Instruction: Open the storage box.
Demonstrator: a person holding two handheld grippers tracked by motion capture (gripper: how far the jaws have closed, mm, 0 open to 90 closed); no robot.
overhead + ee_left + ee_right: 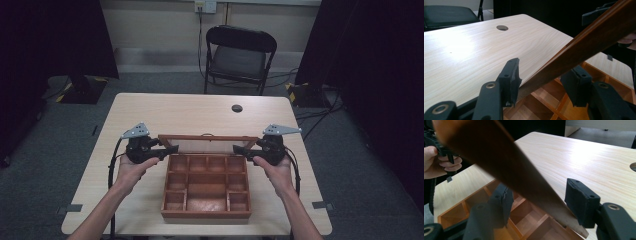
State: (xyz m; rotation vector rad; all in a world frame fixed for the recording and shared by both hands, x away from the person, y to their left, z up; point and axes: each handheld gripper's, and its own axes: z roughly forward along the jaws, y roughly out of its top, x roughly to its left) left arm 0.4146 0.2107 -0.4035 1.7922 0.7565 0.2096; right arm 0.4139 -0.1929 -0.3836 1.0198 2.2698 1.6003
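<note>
Wooden box lid (201, 140) is flanked, unclamped, by left hand-held gripper (167, 150) and right hand-held gripper (241, 149), jaws apart, above the desk (175, 112).

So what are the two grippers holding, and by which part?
The box lid: left gripper and right gripper sit around its side edges; firm clamping can't be told.

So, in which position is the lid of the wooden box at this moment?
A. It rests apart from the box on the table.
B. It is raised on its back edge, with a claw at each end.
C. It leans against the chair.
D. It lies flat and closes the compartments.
B: the lid stands raised behind the open compartments of the box, with the left claw and the right claw at its two ends.
</note>
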